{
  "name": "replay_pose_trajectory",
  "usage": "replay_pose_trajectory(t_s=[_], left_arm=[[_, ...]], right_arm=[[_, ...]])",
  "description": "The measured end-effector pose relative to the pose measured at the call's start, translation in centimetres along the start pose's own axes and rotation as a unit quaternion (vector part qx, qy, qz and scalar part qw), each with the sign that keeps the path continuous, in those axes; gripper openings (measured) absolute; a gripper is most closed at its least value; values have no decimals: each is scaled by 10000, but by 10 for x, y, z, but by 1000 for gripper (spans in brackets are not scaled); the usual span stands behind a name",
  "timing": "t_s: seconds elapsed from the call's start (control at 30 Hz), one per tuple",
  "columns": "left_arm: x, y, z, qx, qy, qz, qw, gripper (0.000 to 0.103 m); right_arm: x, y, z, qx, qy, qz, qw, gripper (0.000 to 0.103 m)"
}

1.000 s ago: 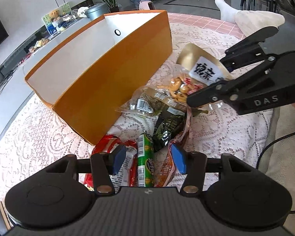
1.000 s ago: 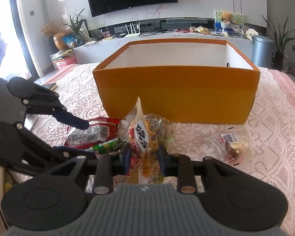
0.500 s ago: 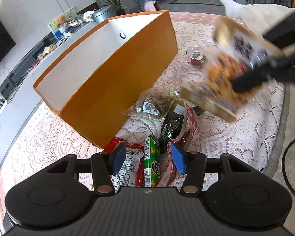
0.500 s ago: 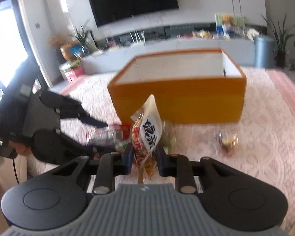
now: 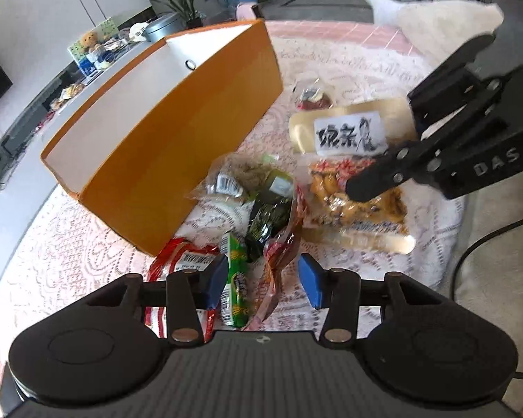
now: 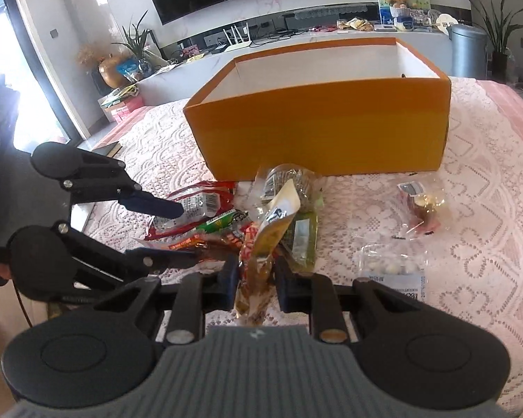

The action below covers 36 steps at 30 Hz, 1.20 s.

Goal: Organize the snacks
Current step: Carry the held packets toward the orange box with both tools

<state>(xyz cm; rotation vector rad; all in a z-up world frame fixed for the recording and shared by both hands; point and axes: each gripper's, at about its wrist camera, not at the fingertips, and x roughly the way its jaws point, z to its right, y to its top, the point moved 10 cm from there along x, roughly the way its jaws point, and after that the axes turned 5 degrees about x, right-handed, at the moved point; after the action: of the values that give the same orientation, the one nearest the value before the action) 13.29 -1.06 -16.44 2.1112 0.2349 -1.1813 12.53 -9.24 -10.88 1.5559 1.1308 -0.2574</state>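
While the gold snack bag (image 6: 258,264) is being squeezed by the closing right gripper (image 6: 254,277), the half-open left gripper (image 5: 261,280) is being closed around a reddish packet (image 5: 279,261), apparently not yet pinched. Carrying to the orange box (image 6: 324,132) is being called for next.

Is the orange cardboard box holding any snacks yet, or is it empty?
Cannot tell fully. The orange cardboard box stands open-topped; only white inner walls show, its floor is hidden. The snack packets in view lie outside on the lace tablecloth.

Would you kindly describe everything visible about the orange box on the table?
The orange box is an open-topped rectangular carton, seemingly cardboard, orange outside and white inside, with a small round hole high in one end wall. It stands upright on the lace tablecloth. What can be seen of its inside looks bare. Snack packets lie against its near wall; neither tool touches it.
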Motion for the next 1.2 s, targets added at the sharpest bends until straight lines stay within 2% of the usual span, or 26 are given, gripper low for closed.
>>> replay_pose_trajectory(t_s=[0.1,0.17,0.23,0.33,0.43,0.47,0.7,0.87,1.0,1.07,1.2], left_arm=[[12,-2,3,18,63,-157,9999,54],[21,-5,4,52,186,-323,9993,43],[28,-7,5,56,250,-448,9987,36],[32,-8,9,-9,269,-482,9985,27],[31,-9,13,-101,395,-570,9975,24],[30,-8,13,-159,437,-589,9972,19],[14,-11,12,-1118,465,-632,9906,19],[-5,-15,5,-2071,385,-604,9757,19],[-20,-22,-2,-3098,157,-535,9492,18],[-26,-24,-4,-3394,88,-481,9394,18],[-46,-22,-6,-3701,108,-234,9286,18]], right_arm=[[1,0,-1,-32,-20,-7,10000,19],[1,0,-1,-65,-39,-4,10000,19],[0,-1,-1,-111,-72,13,9999,19],[1,-1,0,-136,-100,10,9999,19],[2,-2,1,-152,-120,-14,9998,19],[2,-2,1,-166,-132,-14,9998,19],[-3,-3,0,-280,-179,6,9994,19],[-8,-3,4,-288,-262,29,9992,19],[-14,-1,8,-217,-309,73,9993,19],[-19,1,9,-199,-312,128,9992,19],[-32,9,9,-196,-322,309,9988,19]])
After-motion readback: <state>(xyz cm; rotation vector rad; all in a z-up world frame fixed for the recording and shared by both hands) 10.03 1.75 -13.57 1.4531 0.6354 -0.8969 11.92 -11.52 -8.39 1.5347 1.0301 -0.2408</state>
